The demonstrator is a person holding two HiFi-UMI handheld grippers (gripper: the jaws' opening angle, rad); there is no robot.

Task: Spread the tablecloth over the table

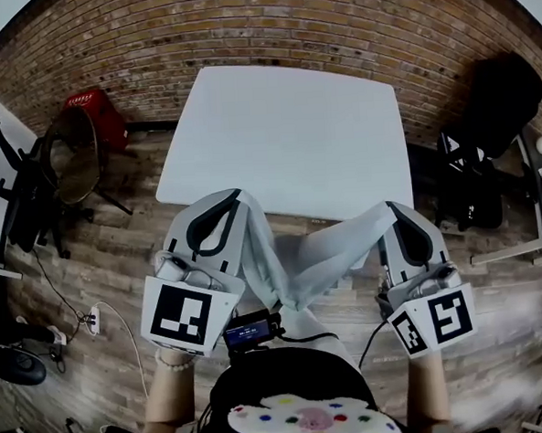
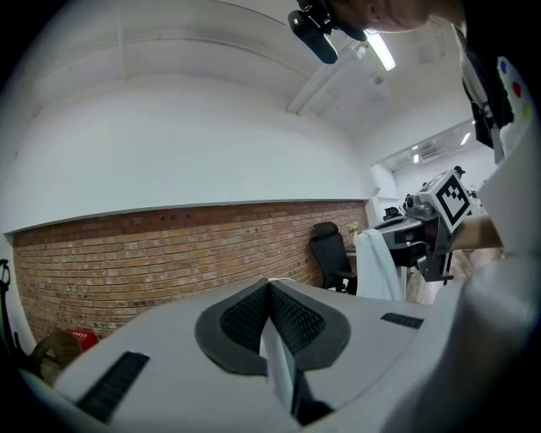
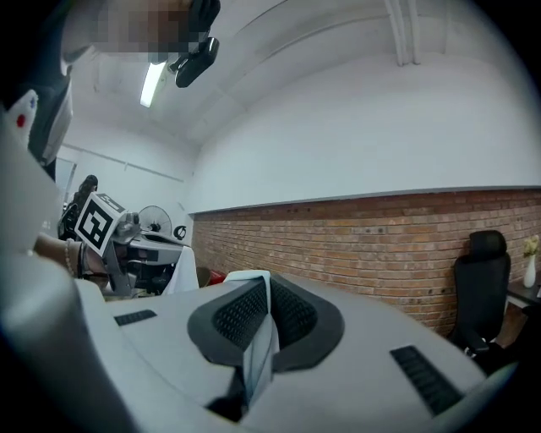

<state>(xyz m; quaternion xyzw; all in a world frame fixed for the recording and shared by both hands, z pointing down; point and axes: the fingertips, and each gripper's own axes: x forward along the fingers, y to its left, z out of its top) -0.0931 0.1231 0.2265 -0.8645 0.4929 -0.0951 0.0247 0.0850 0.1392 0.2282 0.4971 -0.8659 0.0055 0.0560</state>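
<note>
Grey plastic left gripper, lower left of the head view: jaws pinched tight on one edge of the tablecloth. Tablecloth, pale, bunched: sags at lower centre between both tongs, beneath the white table at upper centre. Right gripper, lower right: jaws clamped on the opposite edge.

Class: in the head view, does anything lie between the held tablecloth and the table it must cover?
Nothing visible. The left claw and right claw grip the tablecloth just short of the table, whose top is bare.
</note>
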